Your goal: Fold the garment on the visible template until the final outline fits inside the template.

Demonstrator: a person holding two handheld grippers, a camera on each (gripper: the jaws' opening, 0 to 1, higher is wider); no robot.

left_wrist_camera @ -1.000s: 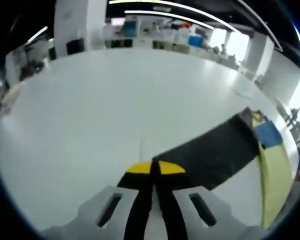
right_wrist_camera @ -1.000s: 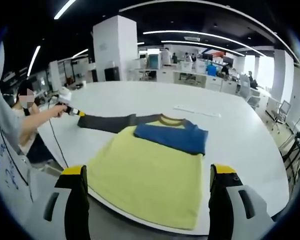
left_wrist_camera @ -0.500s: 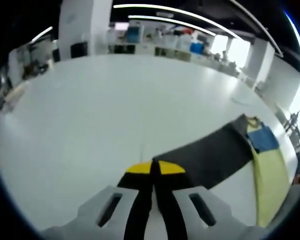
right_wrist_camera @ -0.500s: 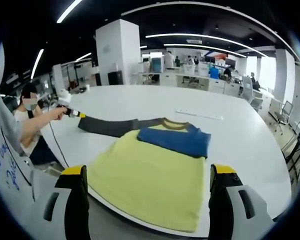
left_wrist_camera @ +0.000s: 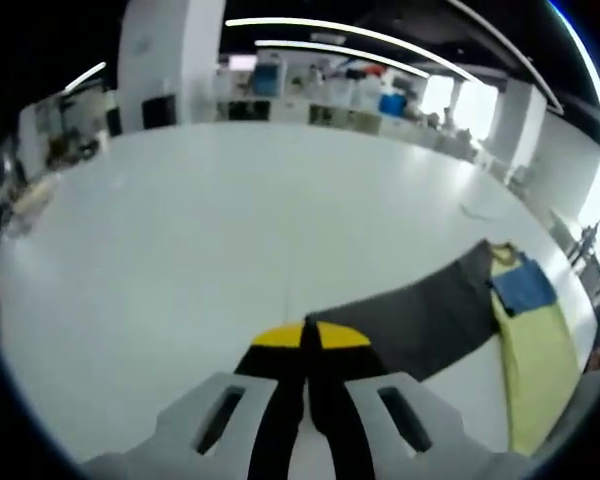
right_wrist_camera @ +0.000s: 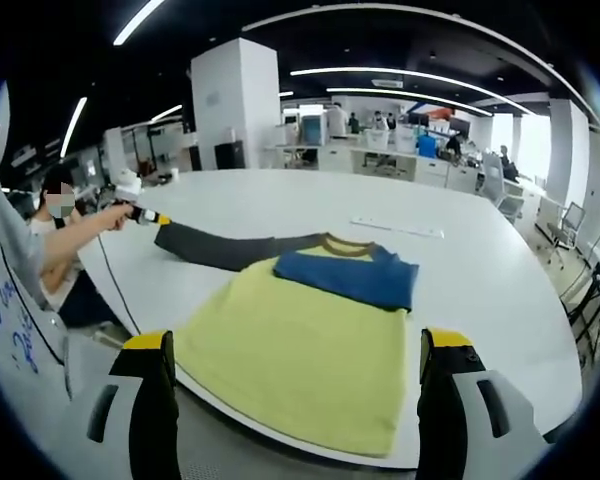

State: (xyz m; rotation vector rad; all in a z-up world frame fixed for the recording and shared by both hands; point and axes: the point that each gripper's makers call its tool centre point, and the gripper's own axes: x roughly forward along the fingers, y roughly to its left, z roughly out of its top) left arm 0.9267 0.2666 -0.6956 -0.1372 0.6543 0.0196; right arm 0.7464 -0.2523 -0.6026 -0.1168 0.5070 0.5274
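Right gripper (right_wrist_camera: 293, 400): jaws spread wide, nothing between them, hanging off the near table edge, not touching the shirt

Shirt (right_wrist_camera: 300, 350) lies flat on the white table (right_wrist_camera: 460, 280), yellow body nearest the right gripper, collar at the far end. Blue sleeve (right_wrist_camera: 345, 277) already folded across the chest, lies inside the body outline, so that side looks done

Grey sleeve (right_wrist_camera: 215, 247) is the open item: pulled straight out sideways, well outside the body. Left gripper (left_wrist_camera: 308, 345) clenched on its cuff, yellow tips pressed together with dark cloth (left_wrist_camera: 410, 320) running off from them toward the yellow body (left_wrist_camera: 535, 360)

No template marking I can make out on the table, so can't judge fit against it

My read: roughly a third in. Left to do: bring grey sleeve over the chest, then fold the body up lengthwise to shrink the outline

Far side of table bare apart from a thin white strip (right_wrist_camera: 395, 227); a seated person (right_wrist_camera: 65, 250) at the table's left end
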